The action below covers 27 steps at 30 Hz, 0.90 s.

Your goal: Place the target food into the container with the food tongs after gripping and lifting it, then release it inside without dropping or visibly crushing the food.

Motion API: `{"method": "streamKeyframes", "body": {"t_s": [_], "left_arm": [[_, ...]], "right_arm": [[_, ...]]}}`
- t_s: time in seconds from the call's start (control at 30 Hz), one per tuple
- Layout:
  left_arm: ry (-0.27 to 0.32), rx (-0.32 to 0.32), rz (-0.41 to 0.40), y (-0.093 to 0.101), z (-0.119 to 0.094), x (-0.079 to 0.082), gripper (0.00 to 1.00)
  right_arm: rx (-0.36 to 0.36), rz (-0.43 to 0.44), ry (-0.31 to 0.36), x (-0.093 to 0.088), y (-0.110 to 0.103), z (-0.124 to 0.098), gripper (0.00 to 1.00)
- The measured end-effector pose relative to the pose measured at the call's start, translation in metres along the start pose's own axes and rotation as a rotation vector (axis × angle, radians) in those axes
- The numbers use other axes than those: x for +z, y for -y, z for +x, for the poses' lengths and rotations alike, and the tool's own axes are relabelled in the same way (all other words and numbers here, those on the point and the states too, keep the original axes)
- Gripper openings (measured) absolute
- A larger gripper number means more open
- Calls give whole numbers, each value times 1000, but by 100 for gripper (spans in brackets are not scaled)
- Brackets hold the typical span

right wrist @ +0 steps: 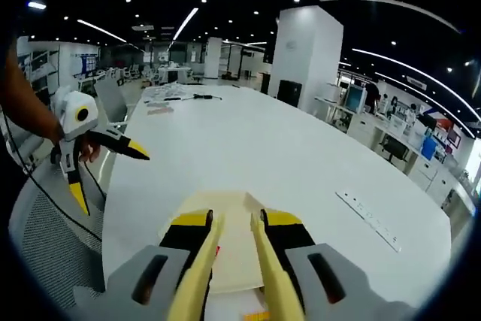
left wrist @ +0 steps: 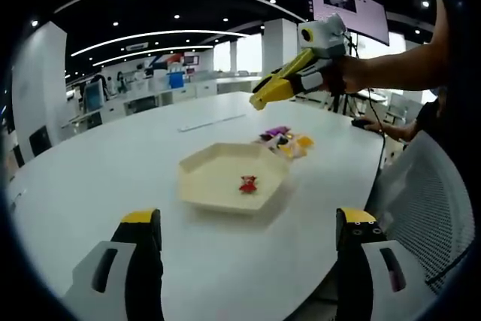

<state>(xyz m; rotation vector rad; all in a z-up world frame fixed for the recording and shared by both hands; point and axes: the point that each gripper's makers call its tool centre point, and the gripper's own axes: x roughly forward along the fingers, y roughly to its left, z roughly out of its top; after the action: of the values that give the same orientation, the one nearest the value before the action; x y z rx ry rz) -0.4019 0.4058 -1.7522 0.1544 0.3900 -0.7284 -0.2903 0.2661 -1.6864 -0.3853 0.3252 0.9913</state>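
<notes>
Across both views, a large white desk is spreading out beneath a dark ceiling with strip lights. At 3 o'clock in the left gripper view, a grey mesh chair is standing against the desk's edge.

Near the centre of the left gripper view, a cream hexagonal container is sitting on the desk, and it is showing again in the right gripper view, just beyond the yellow tips. Inside it, 1 small red piece of food is lying on the floor of the container, toward the 3 o'clock side. A red sliver is peeking out between the yellow arms in the right gripper view; whether that is the same food is hard to tell.

Just beyond the container at 1 o'clock, a small pile of coloured food items, purple and yellow among them, is resting on the desk, close to the container but apart from it.

At 1 o'clock in the left gripper view, the right tongs are hovering above the desk, held by a bare arm, their yellow tips drawn close together; nothing is showing between them. In their own view the 2 tips are standing nearly together over the container.

At 9 o'clock in the right gripper view, the left tongs are hanging spread wide apart, grasping nothing; in their own view the 2 tips are rising well apart at 6 o'clock.
</notes>
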Motion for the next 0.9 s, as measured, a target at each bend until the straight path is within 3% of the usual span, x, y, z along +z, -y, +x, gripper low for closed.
{"method": "streamKeyframes", "body": {"t_s": [0.2, 0.5, 0.9], "left_arm": [[2, -2, 0, 0, 0, 0, 93], [-1, -2, 0, 0, 1, 0, 93], [-14, -8, 1, 1, 1, -3, 93]], "right_arm": [[-8, 14, -27, -9, 9, -18, 24], [-14, 72, -7, -12, 24, -48, 24], [-53, 75, -38, -38, 50, -83, 25]]}}
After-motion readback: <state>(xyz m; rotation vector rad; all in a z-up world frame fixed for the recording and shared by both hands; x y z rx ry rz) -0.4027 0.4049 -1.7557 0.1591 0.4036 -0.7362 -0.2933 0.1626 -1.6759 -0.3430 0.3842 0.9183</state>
